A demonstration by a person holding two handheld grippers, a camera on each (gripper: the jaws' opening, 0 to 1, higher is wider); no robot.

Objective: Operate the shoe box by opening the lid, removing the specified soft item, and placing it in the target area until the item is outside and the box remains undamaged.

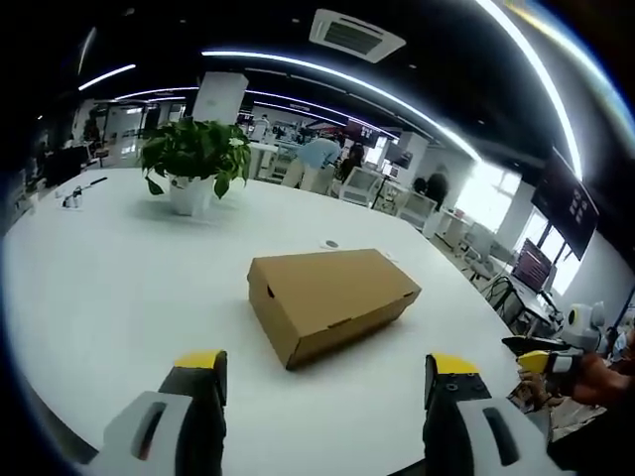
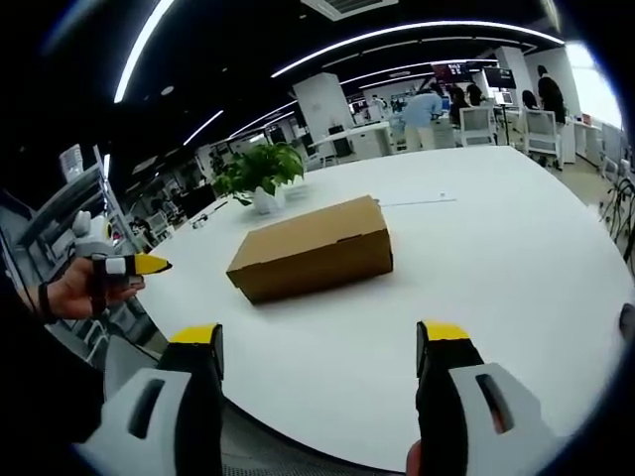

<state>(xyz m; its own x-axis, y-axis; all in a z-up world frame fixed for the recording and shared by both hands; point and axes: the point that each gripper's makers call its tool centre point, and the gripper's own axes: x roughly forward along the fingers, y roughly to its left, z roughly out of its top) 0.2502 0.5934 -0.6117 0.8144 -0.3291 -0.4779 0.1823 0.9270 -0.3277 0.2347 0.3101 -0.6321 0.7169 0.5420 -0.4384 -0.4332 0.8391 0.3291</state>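
Shoe box [image 1: 332, 302], brown cardboard, lid shut, lying flat on the white table [image 1: 109, 288] well in from its curved edges, nothing touching it. Left gripper [image 1: 325, 382] and right gripper [image 2: 319, 347] both short of the box, jaws spread wide and empty. Potted plant [image 1: 193, 164] farther back toward the far edge.

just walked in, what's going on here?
A person holds a hand-held gripper in each hand over a white table. The left hand-held gripper and the right hand-held gripper are both open, empty and short of a closed cardboard shoe box, which lies flat on the table. The lid is not yet opened and nothing has been taken out. A potted plant stands behind the box.
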